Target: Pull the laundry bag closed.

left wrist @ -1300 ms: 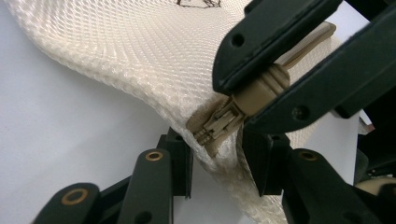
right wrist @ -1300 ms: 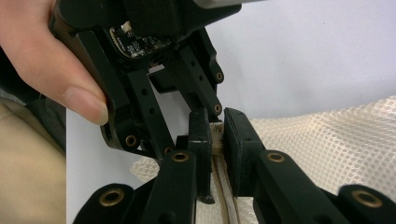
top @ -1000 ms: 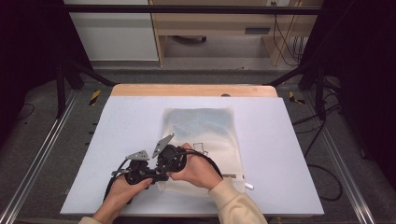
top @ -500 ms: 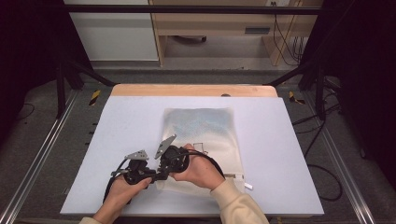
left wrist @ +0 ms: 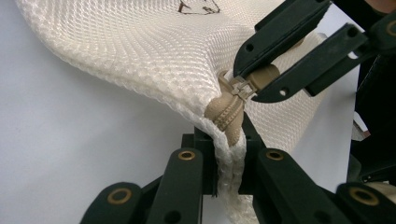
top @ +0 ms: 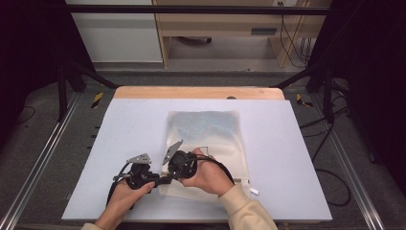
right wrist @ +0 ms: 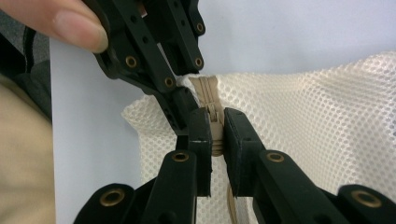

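nothing has shifted: left claw [left wrist: 229, 154] pinches mesh bag [left wrist: 154, 56] edge, right claw [right wrist: 215, 135] grips zipper [right wrist: 212, 119].

One mesh bag [top: 206, 139], one zipper [left wrist: 227, 110], two tongs: left [top: 160, 180], right [top: 168, 178]; two hands, one table [top: 134, 120].

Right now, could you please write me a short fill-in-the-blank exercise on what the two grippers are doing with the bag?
1. The white bag on the table is made of ____ fabric.
2. The left gripper is shut on the bag's ____ end.
3. The right gripper is shut on the beige ____.
4. The bag lies nearer the table's ____ edge than the far one.

Missing words: mesh; zipper; zipper; near
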The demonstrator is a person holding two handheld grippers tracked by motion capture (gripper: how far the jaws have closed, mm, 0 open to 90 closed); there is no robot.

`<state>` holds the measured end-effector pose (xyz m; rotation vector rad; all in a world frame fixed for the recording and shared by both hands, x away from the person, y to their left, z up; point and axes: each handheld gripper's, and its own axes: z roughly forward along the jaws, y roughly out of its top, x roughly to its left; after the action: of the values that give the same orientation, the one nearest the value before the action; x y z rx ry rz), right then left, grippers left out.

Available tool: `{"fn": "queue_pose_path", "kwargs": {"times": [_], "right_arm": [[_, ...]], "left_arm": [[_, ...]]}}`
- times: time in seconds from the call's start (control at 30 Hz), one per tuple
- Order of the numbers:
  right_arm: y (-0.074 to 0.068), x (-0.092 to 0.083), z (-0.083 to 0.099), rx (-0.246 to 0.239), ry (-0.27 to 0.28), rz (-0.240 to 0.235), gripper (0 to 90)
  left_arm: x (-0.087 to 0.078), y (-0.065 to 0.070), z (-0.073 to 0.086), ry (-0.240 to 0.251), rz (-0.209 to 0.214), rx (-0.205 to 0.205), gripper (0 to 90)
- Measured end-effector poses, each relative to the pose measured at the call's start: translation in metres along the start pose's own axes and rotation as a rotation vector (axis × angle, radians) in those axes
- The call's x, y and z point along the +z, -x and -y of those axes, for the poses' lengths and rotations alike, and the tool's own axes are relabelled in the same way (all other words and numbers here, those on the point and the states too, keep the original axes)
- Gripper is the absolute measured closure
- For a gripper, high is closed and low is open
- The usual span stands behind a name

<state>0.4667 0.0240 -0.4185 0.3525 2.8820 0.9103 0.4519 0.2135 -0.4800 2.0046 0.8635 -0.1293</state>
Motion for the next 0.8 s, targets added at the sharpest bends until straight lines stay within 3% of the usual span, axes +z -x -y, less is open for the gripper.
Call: {"fn": "queue_pose_path", "kwargs": {"times": [0.8], "right_arm": [[0.0038,-0.0008,0.0105,0.013,-0.015,-0.004,81.9]], "left_arm": [[0.0007,0.0021,0.0003,-0.013,-0.012,0.018,83.2]]}}
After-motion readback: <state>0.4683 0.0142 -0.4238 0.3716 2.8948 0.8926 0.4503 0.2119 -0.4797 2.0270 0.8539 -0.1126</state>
